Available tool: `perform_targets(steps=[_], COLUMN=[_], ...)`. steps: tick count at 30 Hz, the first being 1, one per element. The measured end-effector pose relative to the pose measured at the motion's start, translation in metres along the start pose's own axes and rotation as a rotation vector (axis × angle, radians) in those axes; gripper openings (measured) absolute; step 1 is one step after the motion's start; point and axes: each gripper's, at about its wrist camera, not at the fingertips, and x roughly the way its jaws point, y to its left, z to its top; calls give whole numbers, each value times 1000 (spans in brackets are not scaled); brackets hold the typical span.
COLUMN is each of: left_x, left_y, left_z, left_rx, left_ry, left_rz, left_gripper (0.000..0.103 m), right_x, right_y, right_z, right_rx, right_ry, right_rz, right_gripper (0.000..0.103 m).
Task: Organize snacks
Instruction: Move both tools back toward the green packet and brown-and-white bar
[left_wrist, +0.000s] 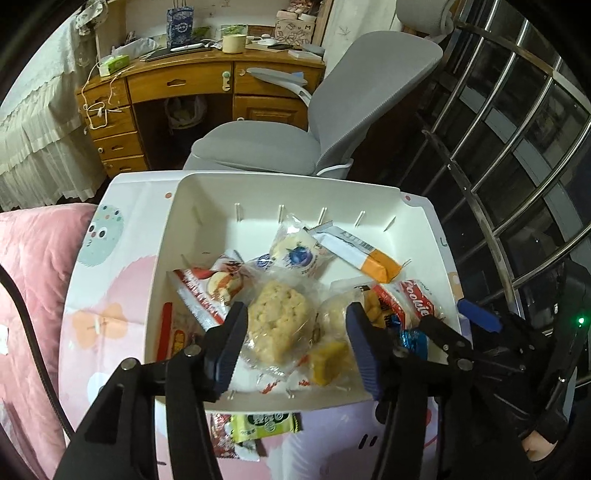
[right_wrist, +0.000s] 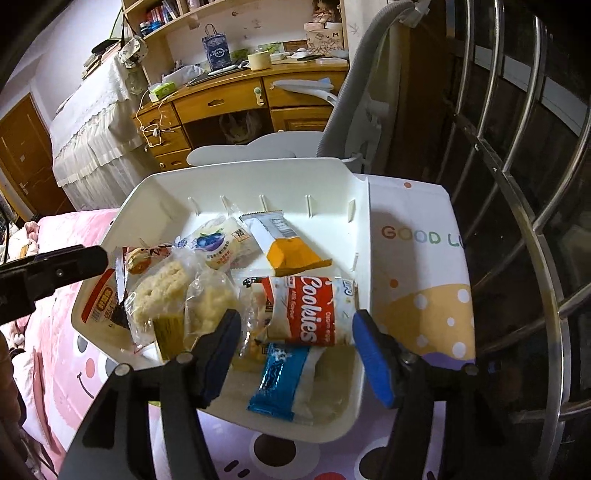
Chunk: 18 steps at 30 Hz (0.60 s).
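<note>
left wrist view: one white bin (left_wrist: 192, 221) of snacks, two claws (left_wrist: 295, 332) (right_wrist: 295, 347) agape, both empty

Red snack packet (left_wrist: 221, 435) half hidden under white bin (left_wrist: 207, 206) front wall; print unreadable.

glossy plastic wrappers (left_wrist: 280, 321), matt white bin (left_wrist: 284, 192), wooden desk (left_wrist: 207, 85)

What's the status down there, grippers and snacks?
Left gripper open over bin, right gripper open too. Snacks piled in white bin. Green packet outside. Nothing blocking.
</note>
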Motion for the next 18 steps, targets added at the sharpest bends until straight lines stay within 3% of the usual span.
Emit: perform_targets(steps=[18], left_x=[-65], left_y=[64], left_z=[-60], left_rx=[-96], left_ry=[1], left_rz=[56], left_gripper=[63], right_x=[-43], right_y=[26], right_z=[-14], right_rx=[15], right_ry=[-8], right_rz=[32], right_gripper=[73])
